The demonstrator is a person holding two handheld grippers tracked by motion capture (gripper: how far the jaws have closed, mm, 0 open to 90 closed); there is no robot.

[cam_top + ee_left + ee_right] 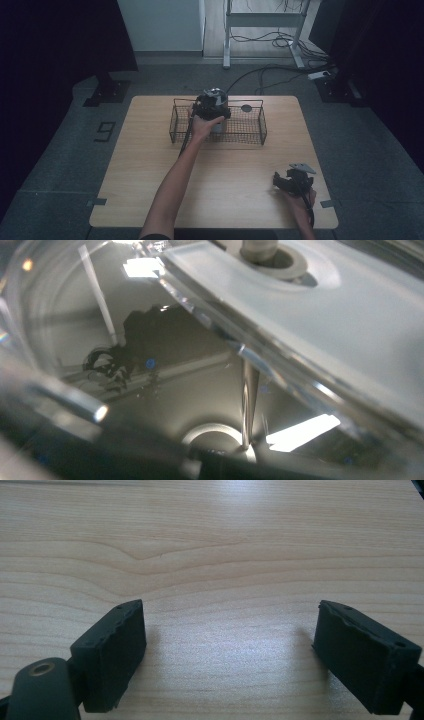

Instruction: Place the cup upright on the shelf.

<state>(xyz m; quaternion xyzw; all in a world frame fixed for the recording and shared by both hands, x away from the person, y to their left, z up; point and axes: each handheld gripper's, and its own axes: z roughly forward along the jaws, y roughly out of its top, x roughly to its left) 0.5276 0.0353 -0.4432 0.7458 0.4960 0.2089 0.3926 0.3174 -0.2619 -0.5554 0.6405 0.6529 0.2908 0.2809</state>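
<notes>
My left gripper [213,102] is held over the left half of a dark wire basket [250,135] at the far middle of the table, pointing down into it. A shiny grey metal vessel [218,125] sits right under the hand, inside the basket. In the left gripper view this vessel [165,385] is very close, with a curved reflecting wall and a pale frosted band [320,315] across it. The jaws seem closed on it, though the pads are hidden. My right gripper [290,181] rests near the front right corner. It [230,650] is open over bare wood.
A small dark disc [246,108] lies at the basket's far right side. The wooden table [240,170] is bare between the basket and the front edge. Cables and a desk frame [262,20] stand on the floor beyond the table.
</notes>
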